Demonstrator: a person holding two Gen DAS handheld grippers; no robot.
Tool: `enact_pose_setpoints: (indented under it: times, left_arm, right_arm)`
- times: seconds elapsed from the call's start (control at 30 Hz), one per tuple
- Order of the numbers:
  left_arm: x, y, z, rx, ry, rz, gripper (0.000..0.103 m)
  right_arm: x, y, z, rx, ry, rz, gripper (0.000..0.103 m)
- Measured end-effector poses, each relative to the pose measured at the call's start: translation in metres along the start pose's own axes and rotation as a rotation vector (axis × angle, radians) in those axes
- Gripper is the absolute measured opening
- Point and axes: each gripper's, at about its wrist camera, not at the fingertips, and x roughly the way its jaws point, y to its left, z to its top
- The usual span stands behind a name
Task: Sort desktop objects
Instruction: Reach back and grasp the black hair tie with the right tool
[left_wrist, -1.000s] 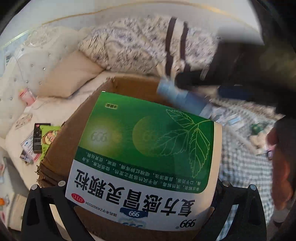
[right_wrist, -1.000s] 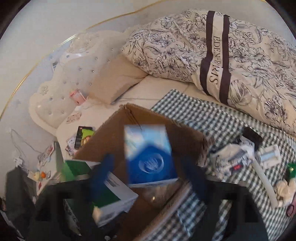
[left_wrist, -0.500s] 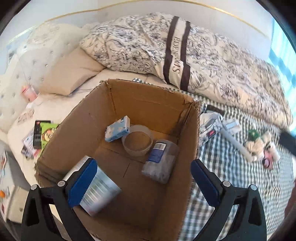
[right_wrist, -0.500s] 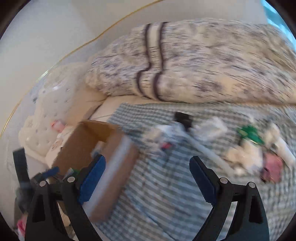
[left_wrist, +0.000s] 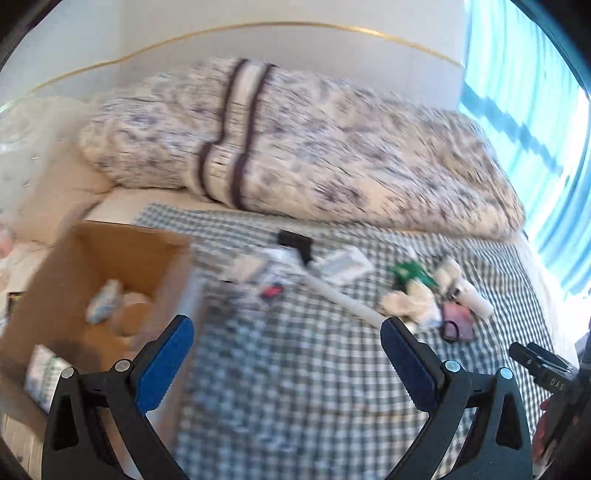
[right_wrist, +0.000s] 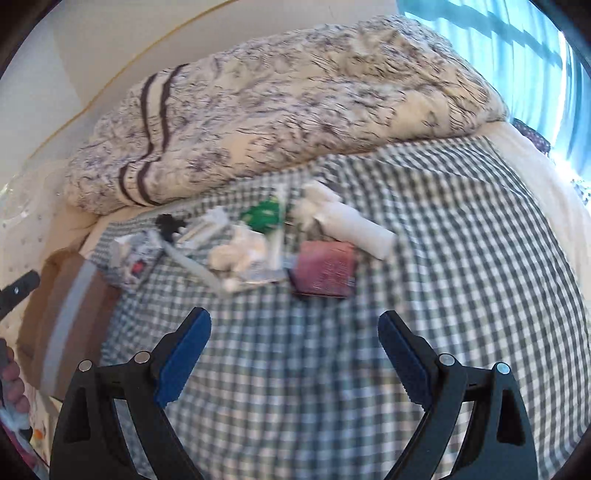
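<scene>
Two hand-held grippers hovered above a checked bedspread (right_wrist: 461, 229), each with its blue-padded jaws spread wide and nothing between them. The left gripper (left_wrist: 287, 352) hung near the right wall of an open cardboard box (left_wrist: 74, 295) that sat at the left of the bed; a pale blue packet (left_wrist: 101, 304) and a blurred round thing lay on the box floor, and a white carton (left_wrist: 42, 373) leaned at its near left corner. The right gripper (right_wrist: 294, 350) pointed at a scatter of small items farther out on the spread: a dark red pouch (right_wrist: 325, 273) nearest it, a white tube (right_wrist: 356, 225) just beyond, a green item (right_wrist: 264, 216), crumpled white wrappers (right_wrist: 240, 253), a long white stick (right_wrist: 195, 266) and a black object (right_wrist: 168, 225). In the right wrist view the box showed only as a brown edge at the far left. A flower-printed duvet (left_wrist: 314, 155) with dark stripes lay heaped along the far side of the bed, and a bright curtain (right_wrist: 517, 44) hung at the right. Both views were smeared by motion, so finer details could not be told.
</scene>
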Motion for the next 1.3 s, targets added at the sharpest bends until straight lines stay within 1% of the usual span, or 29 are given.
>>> enact_pose_setpoints:
  times: [0.13, 0.2, 0.3, 0.37, 0.43, 0.5, 0.57, 0.67, 0.7, 0.73, 0.77, 0.8, 0.83, 0.9, 0.97, 1.0, 1.03, 1.07, 1.1, 1.13, 1.17, 1.23, 1.3]
  left_arm:
    - [0.051, -0.036, -0.008, 0.031, 0.092, -0.030, 0.103]
    - [0.075, -0.050, -0.011, 0.050, 0.122, -0.030, 0.103]
    - [0.102, -0.062, -0.016, 0.055, 0.154, -0.035, 0.103]
    - [0.120, -0.064, -0.017, 0.040, 0.173, -0.028, 0.103]
    - [0.141, -0.063, -0.015, 0.002, 0.203, -0.021, 0.103]
    - [0.156, -0.059, -0.014, -0.032, 0.228, -0.013, 0.103]
    - [0.172, -0.055, -0.012, -0.063, 0.255, 0.011, 0.103]
    - [0.193, -0.052, -0.012, -0.082, 0.287, 0.048, 0.103]
    - [0.199, -0.052, -0.013, -0.078, 0.298, 0.060, 0.103]
    - [0.205, -0.054, -0.013, -0.075, 0.312, 0.073, 0.103]
    - [0.210, -0.055, -0.014, -0.073, 0.327, 0.081, 0.103]
    - [0.216, -0.057, -0.014, -0.073, 0.339, 0.078, 0.103]
    - [0.221, -0.059, -0.013, -0.074, 0.344, 0.076, 0.103]
    - [0.228, -0.062, -0.011, -0.078, 0.352, 0.080, 0.103]
    - [0.232, -0.067, -0.010, -0.068, 0.352, 0.085, 0.103]
    - [0.232, -0.069, -0.009, -0.058, 0.348, 0.085, 0.103]
    - [0.231, -0.070, -0.010, -0.052, 0.339, 0.075, 0.101]
    - [0.230, -0.070, -0.011, -0.052, 0.334, 0.052, 0.086]
    - [0.227, -0.071, -0.012, -0.053, 0.332, 0.007, 0.077]
    - [0.222, -0.074, -0.011, -0.044, 0.326, -0.040, 0.051]
    - [0.217, -0.078, -0.011, -0.029, 0.326, -0.074, 0.020]
    - [0.206, -0.089, -0.010, 0.023, 0.319, -0.101, 0.007]
    - [0.194, -0.092, -0.011, 0.037, 0.290, -0.128, 0.006]
  right_arm:
    - [0.019, -0.004, 0.002, -0.018, -0.001, -0.028, 0.092]
    - [0.028, -0.001, 0.004, -0.034, 0.000, -0.028, 0.092]
    - [0.044, 0.006, 0.007, -0.064, 0.016, -0.036, 0.092]
    - [0.055, 0.010, 0.011, -0.071, 0.023, -0.034, 0.092]
    - [0.064, 0.014, 0.012, -0.081, 0.033, -0.031, 0.092]
    - [0.075, 0.020, 0.013, -0.107, 0.048, -0.055, 0.092]
    - [0.084, 0.024, 0.013, -0.135, 0.058, -0.082, 0.092]
    - [0.097, 0.028, 0.013, -0.159, 0.073, -0.100, 0.090]
    - [0.100, 0.028, 0.013, -0.161, 0.077, -0.105, 0.085]
    - [0.105, 0.029, 0.013, -0.162, 0.081, -0.115, 0.075]
    - [0.108, 0.029, 0.014, -0.162, 0.090, -0.125, 0.069]
    - [0.115, 0.030, 0.014, -0.170, 0.118, -0.136, 0.052]
    - [0.122, 0.031, 0.013, -0.183, 0.140, -0.159, 0.041]
    - [0.126, 0.035, 0.013, -0.210, 0.128, -0.195, 0.040]
    - [0.128, 0.037, 0.014, -0.217, 0.128, -0.207, 0.035]
    - [0.127, 0.037, 0.015, -0.212, 0.129, -0.206, 0.021]
    - [0.127, 0.037, 0.016, -0.207, 0.133, -0.202, 0.003]
    - [0.125, 0.035, 0.017, -0.192, 0.141, -0.182, 0.004]
    - [0.123, 0.033, 0.017, -0.175, 0.144, -0.162, 0.004]
    - [0.121, 0.033, 0.017, -0.167, 0.146, -0.152, 0.004]
    - [0.118, 0.033, 0.015, -0.157, 0.147, -0.138, 0.004]
    - [0.110, 0.032, 0.012, -0.145, 0.138, -0.123, 0.004]
    - [0.102, 0.033, 0.009, -0.138, 0.130, -0.106, 0.004]
